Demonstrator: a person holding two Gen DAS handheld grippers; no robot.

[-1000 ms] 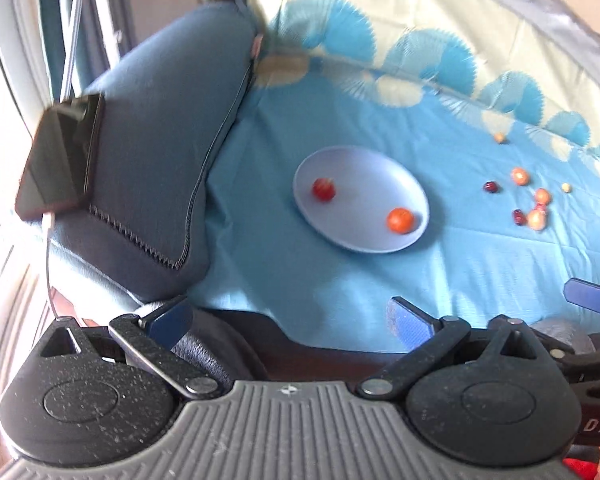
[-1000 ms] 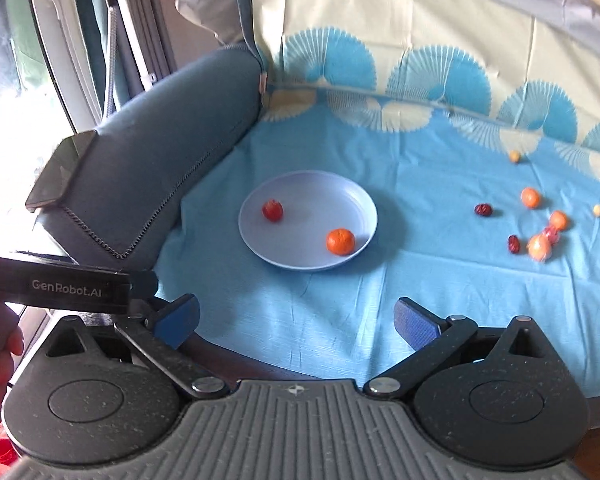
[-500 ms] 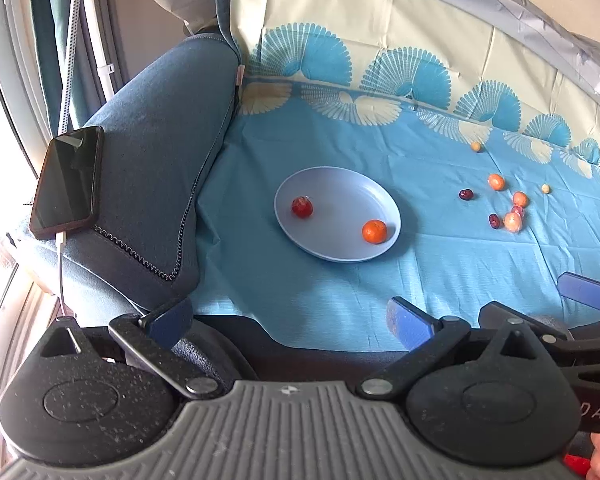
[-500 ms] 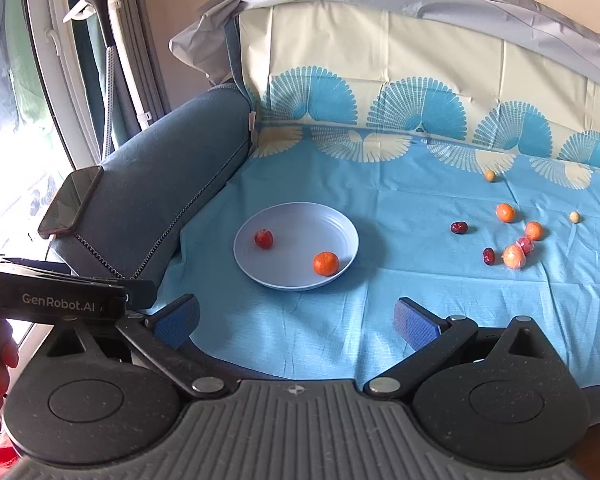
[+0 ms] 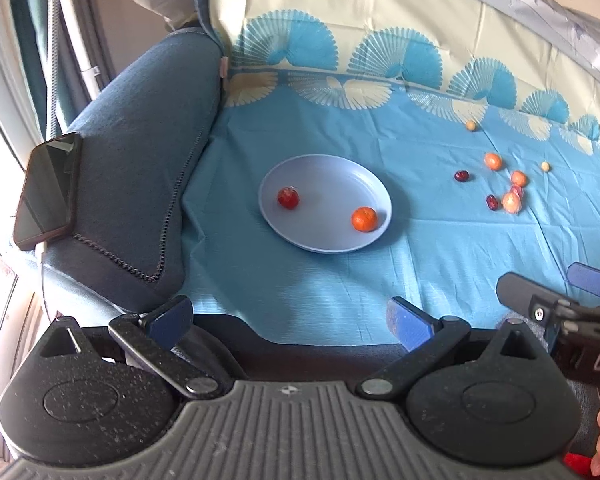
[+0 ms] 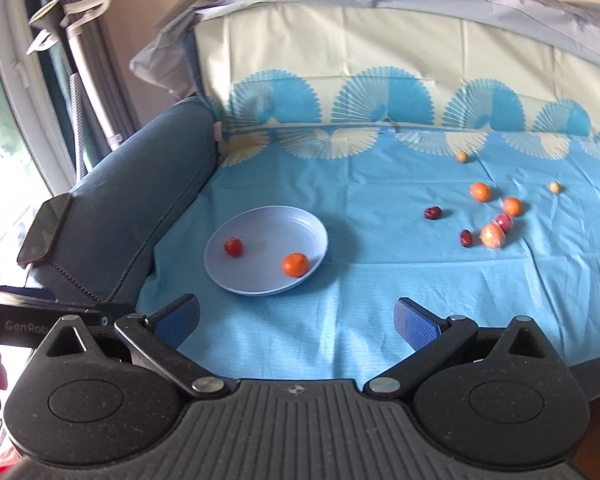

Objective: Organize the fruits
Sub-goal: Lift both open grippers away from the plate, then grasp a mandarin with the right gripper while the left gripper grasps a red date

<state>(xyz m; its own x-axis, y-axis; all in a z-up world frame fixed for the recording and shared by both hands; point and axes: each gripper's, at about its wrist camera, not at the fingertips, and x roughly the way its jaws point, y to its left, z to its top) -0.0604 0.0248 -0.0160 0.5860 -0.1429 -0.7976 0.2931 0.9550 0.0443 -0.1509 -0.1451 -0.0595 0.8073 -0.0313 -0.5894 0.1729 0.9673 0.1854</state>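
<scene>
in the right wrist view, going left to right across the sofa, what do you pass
phone on the armrest → red fruit in the plate → orange in the plate → dark date on the blue cloth → small pale fruit

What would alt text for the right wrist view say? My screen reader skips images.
A pale blue plate on a blue cloth holds a red fruit and an orange; eight more small fruits lie scattered to its right. The open right gripper hovers in front.

Bright window-side daylight, perhaps slight blur
</scene>
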